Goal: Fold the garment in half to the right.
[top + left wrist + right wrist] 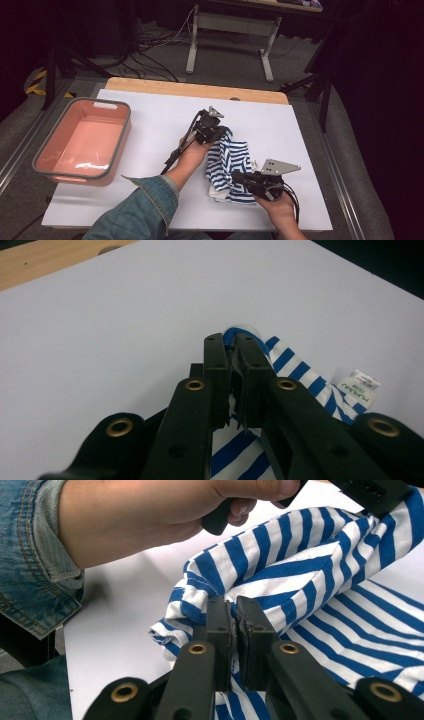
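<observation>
A small white tag [361, 388] on the striped cloth [295, 371] carries green print too small to read.
</observation>
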The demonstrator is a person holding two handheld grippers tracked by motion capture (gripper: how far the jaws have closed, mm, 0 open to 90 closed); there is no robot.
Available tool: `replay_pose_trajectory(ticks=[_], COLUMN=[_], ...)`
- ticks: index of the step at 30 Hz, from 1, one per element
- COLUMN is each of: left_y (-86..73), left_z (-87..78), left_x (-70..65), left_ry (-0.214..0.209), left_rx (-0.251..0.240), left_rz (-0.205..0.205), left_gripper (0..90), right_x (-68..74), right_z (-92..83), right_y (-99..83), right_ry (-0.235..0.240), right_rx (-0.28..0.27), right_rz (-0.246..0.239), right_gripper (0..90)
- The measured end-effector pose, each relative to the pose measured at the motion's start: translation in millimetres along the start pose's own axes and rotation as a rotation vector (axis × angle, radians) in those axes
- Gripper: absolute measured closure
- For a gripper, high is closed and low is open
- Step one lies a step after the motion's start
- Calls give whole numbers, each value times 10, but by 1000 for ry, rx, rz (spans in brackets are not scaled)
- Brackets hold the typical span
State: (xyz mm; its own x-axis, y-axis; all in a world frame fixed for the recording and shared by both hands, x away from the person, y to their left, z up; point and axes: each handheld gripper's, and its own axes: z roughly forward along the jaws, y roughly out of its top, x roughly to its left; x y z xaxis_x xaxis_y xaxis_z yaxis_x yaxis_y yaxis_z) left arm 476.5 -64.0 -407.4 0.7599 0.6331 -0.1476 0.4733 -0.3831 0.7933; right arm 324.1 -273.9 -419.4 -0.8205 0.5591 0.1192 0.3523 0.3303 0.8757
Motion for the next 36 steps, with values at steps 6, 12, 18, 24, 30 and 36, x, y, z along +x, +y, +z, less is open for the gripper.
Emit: replay_pose_trajectory(ticks=[6, 12, 18, 24, 30, 36], left_y=[-21, -35, -60, -164, -253, -305], left_z=[68, 112, 35, -27, 11, 37], left_x=[-13, -14, 53, -10, -51, 39], left_ry=[7, -5, -54, -80, -51, -47], left_rx=[18, 24, 22, 78, 142, 162], left_rz=[2, 2, -35, 6, 65, 39], left_gripper=[849, 792, 572, 660, 747, 725], right_x=[-31, -77, -96, -76, -152, -345], right_z=[-13, -52, -263, -446, -316, 95], right_y=[-51, -110, -100, -35, 121, 65], right_ry=[-11, -16, -157, -209, -220, -221], right_rx=[16, 24, 18, -17, 19, 140], right_rz=[8, 24, -3, -33, -90, -86], right_gripper=[848, 798, 564, 578, 692, 634])
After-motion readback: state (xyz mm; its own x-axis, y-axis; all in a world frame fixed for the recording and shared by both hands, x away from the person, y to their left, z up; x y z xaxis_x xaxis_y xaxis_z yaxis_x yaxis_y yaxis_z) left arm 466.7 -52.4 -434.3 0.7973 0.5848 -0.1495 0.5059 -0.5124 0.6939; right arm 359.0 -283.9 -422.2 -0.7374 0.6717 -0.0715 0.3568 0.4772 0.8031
